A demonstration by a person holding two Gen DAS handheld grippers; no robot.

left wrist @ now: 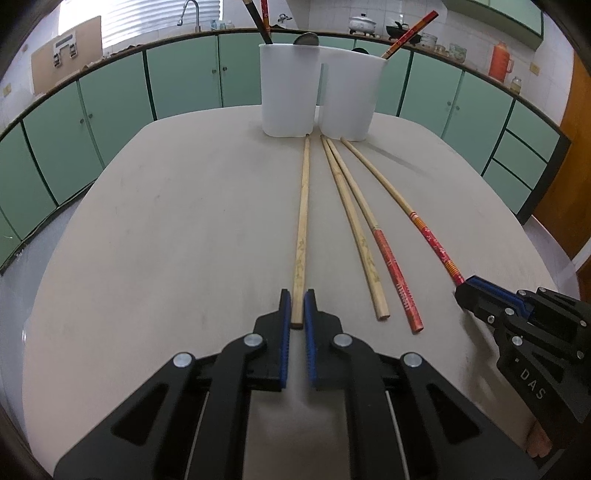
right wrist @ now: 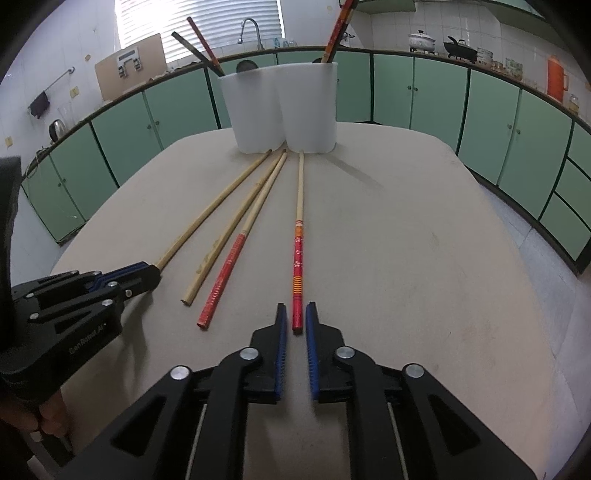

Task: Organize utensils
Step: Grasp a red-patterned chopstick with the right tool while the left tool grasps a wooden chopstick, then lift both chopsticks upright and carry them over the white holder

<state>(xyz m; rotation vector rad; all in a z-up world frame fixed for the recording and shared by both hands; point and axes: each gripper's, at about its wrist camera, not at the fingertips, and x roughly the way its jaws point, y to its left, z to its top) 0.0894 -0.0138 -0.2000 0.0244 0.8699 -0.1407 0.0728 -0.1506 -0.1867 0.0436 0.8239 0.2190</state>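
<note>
**Both grippers clamped on chopstick ends at the near edge of the table**

On the beige table (left wrist: pixel 147 221), going left to right, the first thing is the left gripper (left wrist: pixel 297 306), whose blue-padded jaws are clenched on the near end of a plain bamboo chopstick (left wrist: pixel 303 206). That stick runs straight away from the gripper, its far tip just short of the white utensil holder (left wrist: pixel 288 88).

Next come two loose chopsticks lying side by side, touching or nearly so along their far halves: a plain wooden chopstick (left wrist: pixel 354 229) and a red-handled chopstick (left wrist: pixel 391 269). Their near ends lie apart on the tabletop, gripped by nothing, and their tips point at the holder's base.

Farthest right is the floral red chopstick (right wrist: pixel 298 258), red and orange at its handle and pale toward the tip. The right gripper (right wrist: pixel 295 317) has its jaws closed on the near end of this one.

At the far side of the table stands the white holder with its two compartments. The left compartment holds a dark chopstick (right wrist: pixel 192 48), a reddish chopstick (right wrist: pixel 201 37) and what looks like a spoon (right wrist: pixel 246 65); the right one holds a red-and-orange chopstick (right wrist: pixel 338 29) leaning upward.
</note>
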